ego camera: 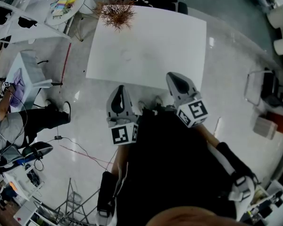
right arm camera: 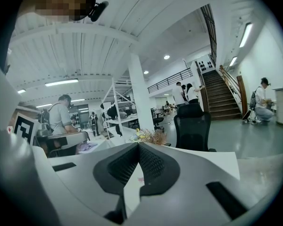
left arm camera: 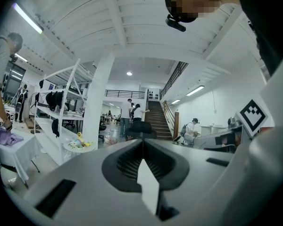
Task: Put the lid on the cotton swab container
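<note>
Both grippers are held close to my body, short of the near edge of a white table (ego camera: 179, 41). My left gripper (ego camera: 120, 94) is shut, its jaws meeting with nothing between them (left arm camera: 142, 145). My right gripper (ego camera: 175, 79) is also shut and empty (right arm camera: 138, 147). It points across the table. A faint, clear round shape (ego camera: 127, 55) lies on the table's left middle, too faint to tell what it is. In the right gripper view a small pinkish spot (right arm camera: 140, 179) shows on the table below the jaws. No lid can be made out.
A bunch of dried brown twigs (ego camera: 117, 13) stands at the table's far left corner, with a black office chair (right arm camera: 192, 126) behind the table. A person (ego camera: 9, 121) stands at a side table on the left. Cables (ego camera: 80, 152) trail over the glossy floor.
</note>
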Demonstrator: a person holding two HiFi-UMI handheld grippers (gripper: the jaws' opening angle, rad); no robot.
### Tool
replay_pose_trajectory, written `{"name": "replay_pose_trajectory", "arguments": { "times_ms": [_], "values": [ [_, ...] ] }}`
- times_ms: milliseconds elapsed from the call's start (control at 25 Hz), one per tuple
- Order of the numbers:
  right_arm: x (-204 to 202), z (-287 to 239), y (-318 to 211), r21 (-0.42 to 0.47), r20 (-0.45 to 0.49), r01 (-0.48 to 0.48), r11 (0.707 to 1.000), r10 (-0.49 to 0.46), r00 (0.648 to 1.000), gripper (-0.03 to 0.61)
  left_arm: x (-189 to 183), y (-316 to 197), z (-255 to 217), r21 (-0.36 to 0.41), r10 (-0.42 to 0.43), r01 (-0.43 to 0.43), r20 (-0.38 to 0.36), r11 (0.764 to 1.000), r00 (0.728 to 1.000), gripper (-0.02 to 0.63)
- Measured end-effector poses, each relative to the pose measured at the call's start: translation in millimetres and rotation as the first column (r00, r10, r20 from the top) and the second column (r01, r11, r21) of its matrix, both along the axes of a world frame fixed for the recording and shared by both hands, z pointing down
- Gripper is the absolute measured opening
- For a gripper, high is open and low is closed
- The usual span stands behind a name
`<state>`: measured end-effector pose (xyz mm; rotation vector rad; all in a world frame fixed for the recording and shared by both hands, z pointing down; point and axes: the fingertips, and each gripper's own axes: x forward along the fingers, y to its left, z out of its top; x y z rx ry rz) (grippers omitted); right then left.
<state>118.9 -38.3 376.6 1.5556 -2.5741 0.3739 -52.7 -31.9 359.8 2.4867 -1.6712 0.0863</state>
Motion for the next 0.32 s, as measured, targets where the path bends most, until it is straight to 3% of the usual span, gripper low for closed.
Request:
{"name": "replay_pose_trajectory", "arguments": {
  "times_ms": [320],
  "values": [
    [-1.1,-1.1,1.7,-0.001,-0.001,-0.006,1.000,0.006,1.000,0.008,0.1,1.5,-2.7,0.018,0.011,-0.011,0.006,1.000,1.000,0.011]
  ]
}}
